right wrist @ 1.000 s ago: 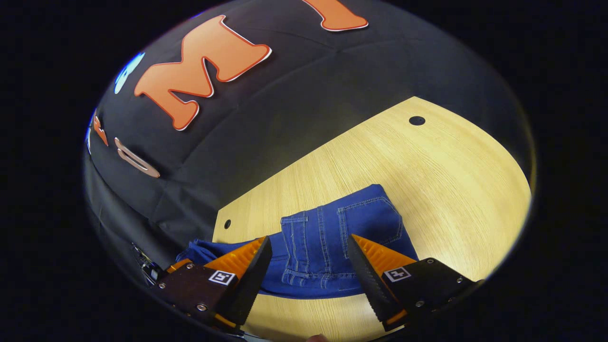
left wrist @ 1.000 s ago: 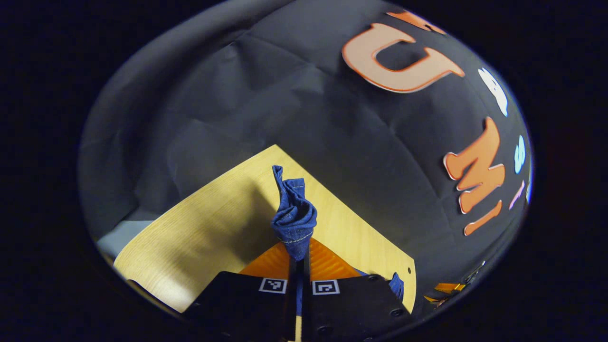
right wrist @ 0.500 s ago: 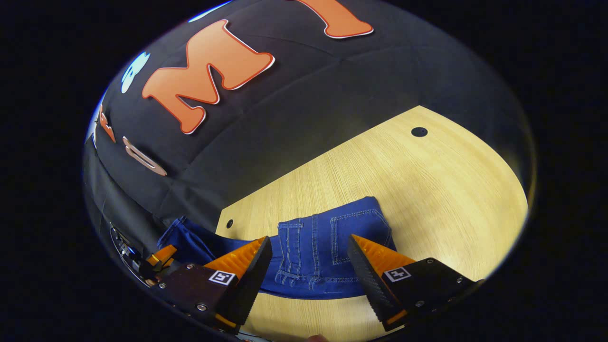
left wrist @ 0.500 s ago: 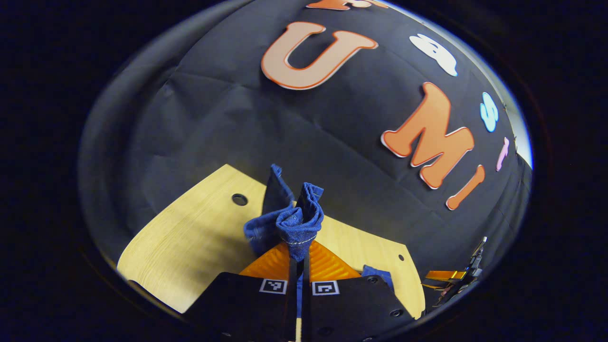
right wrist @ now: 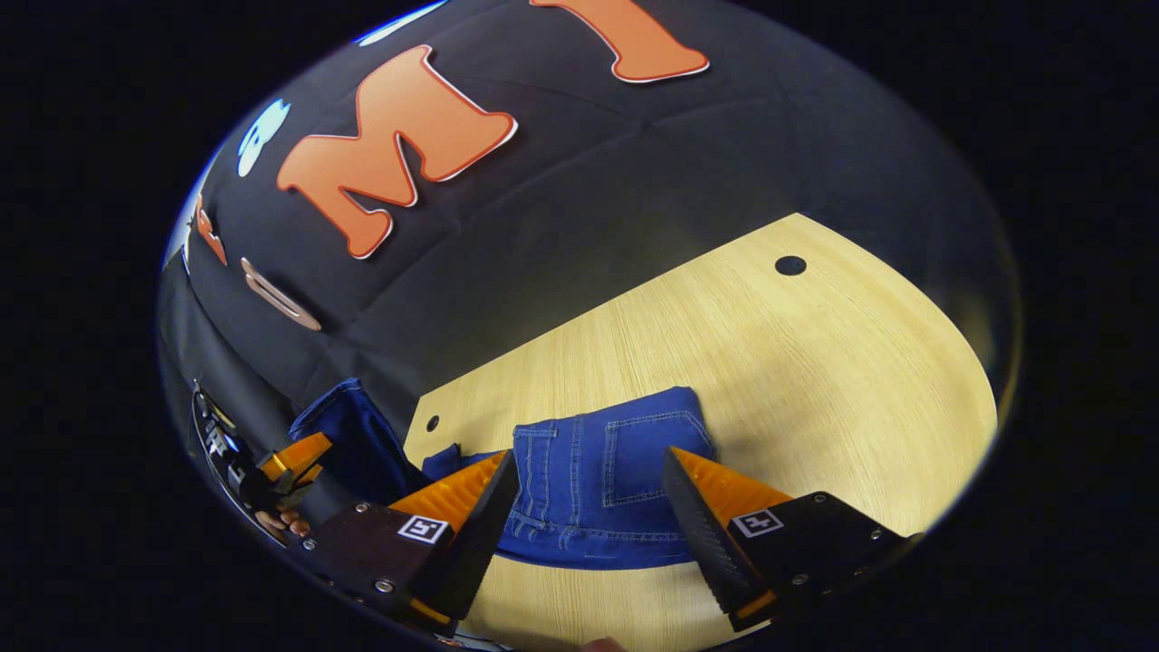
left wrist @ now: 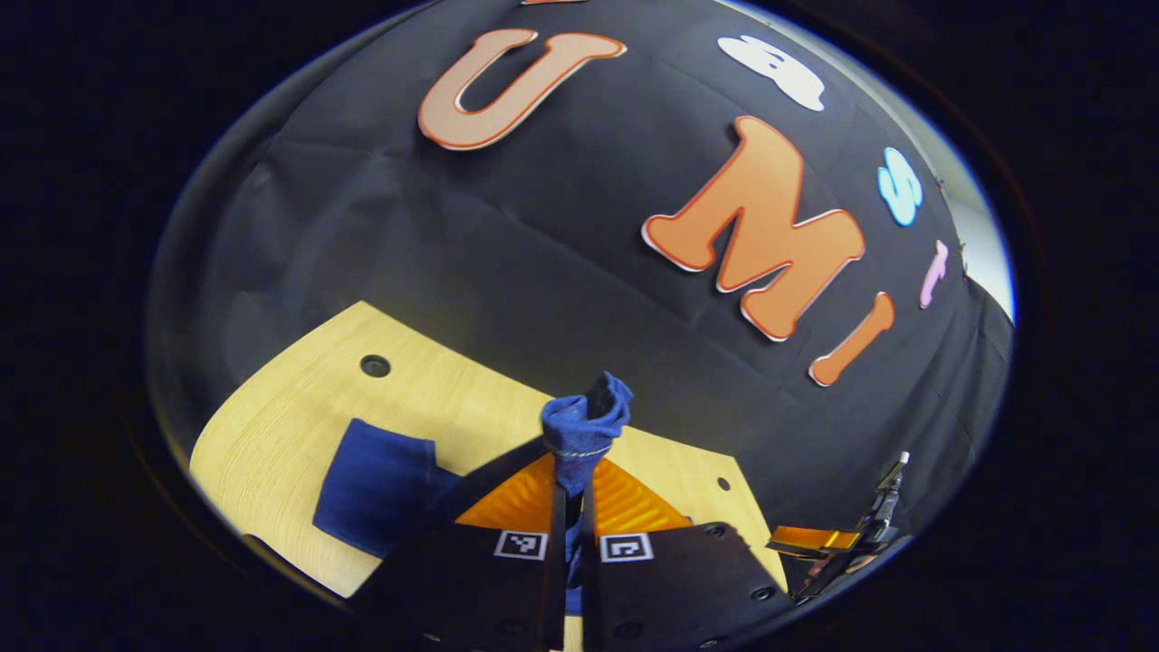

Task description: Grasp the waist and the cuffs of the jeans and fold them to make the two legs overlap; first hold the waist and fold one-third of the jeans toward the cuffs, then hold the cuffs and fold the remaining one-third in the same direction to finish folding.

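Observation:
The blue jeans (right wrist: 602, 471) lie on the wooden table (right wrist: 815, 362), their waist part folded over with a back pocket facing up. My right gripper (right wrist: 589, 507) hovers open just above that folded part, one finger to each side, touching nothing. My left gripper (left wrist: 569, 496) is shut on the bunched cuffs (left wrist: 581, 430), held up off the table. The folded part of the jeans (left wrist: 376, 484) lies below and to the left of it. In the right gripper view the left gripper (right wrist: 288, 457) is at the far left with the raised leg cloth (right wrist: 349, 435) hanging beside it.
The table (left wrist: 272, 426) ends close behind the jeans, where the black booth cloth hangs. Small holes (right wrist: 790, 265) mark the tabletop near its edges. The right gripper (left wrist: 838, 541) sits at the far right of the left gripper view. A hand (right wrist: 276, 522) holds the left gripper.
My left gripper has swung round with the cuffs, and the folded part of the jeans has come into its view. In the right gripper view the leg cloth has risen at the left. The right gripper stays open.

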